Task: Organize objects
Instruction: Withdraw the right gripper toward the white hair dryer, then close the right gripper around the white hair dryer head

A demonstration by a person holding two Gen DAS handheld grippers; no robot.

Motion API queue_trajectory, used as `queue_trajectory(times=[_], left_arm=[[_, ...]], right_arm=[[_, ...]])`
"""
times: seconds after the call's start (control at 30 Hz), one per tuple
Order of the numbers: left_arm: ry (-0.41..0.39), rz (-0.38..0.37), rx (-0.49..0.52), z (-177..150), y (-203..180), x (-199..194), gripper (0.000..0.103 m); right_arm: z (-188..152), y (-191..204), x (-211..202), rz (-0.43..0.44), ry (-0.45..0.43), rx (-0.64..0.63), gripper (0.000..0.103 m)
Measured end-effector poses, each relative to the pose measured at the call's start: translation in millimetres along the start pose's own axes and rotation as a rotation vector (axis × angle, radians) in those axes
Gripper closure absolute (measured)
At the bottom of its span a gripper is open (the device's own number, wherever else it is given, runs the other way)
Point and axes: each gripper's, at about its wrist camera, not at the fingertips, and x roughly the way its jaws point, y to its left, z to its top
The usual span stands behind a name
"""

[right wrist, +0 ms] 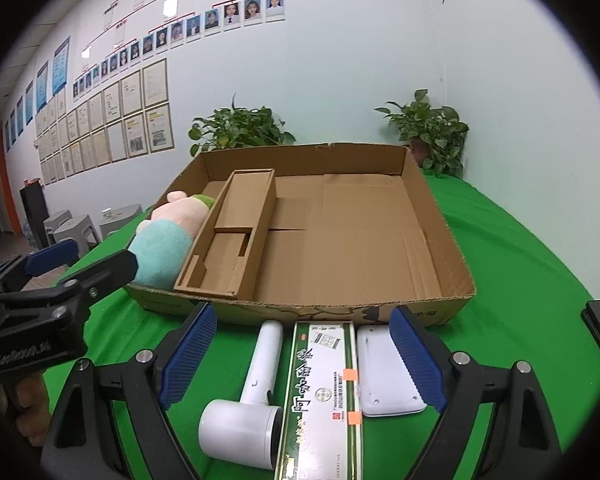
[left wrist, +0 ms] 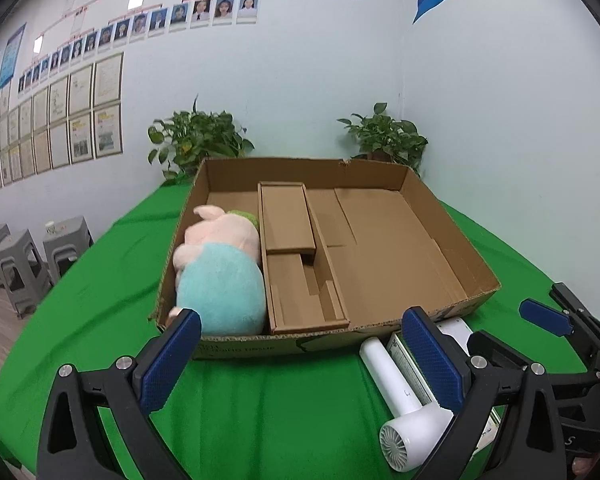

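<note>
So there's a big shallow cardboard tray (right wrist: 440,248) sitting on the green bench (right wrist: 520,280). A plush pig (left wrist: 220,272) in a teal outfit is already lying in the tray's left section, right beside a narrow cardboard insert (left wrist: 296,256); the wide right section has only bare cardboard showing. In front of the tray, on the bench, three things lie side by side: a white hair dryer (right wrist: 252,408), a long green-and-white box (right wrist: 324,392) and a flat white device (right wrist: 380,376). The right tool (right wrist: 304,360) hangs over those three, jaws spread wide, gripping nothing. The left tool (left wrist: 300,364) sits near the tray's front wall, also released and empty.
</note>
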Motion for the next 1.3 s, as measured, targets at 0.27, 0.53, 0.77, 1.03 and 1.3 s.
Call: queue_trajectory(times=[0.27, 0.53, 0.77, 1.03, 1.3], left_arm=[[0.177, -0.182, -0.103, -12.4, 16.4, 37.9, 0.003], [0.353, -0.346, -0.128, -33.2, 3.4, 84.9, 0.003], [0.431, -0.419, -0.183, -47.2, 2.1, 100.2, 0.004], [0.476, -0.459, -0.245, -58.4, 12.4, 104.0, 0.008], [0.567, -0.543, -0.281, -76.3, 9.3, 118.0, 0.025]], right_arm=[[-25.2, 10.2, 2.7, 0.151, 0.109, -0.08, 0.015], [-54.2, 40.1, 19.1, 0.17, 0.229, -0.109, 0.015], [-64.8, 47.2, 28.0, 0.096, 0.26, -0.135, 0.034], [-67.7, 54.4, 21.7, 0.092, 0.263, -0.144, 0.045], [-70.9, 65.3, 8.3, 0.177, 0.292, -0.108, 0.045]])
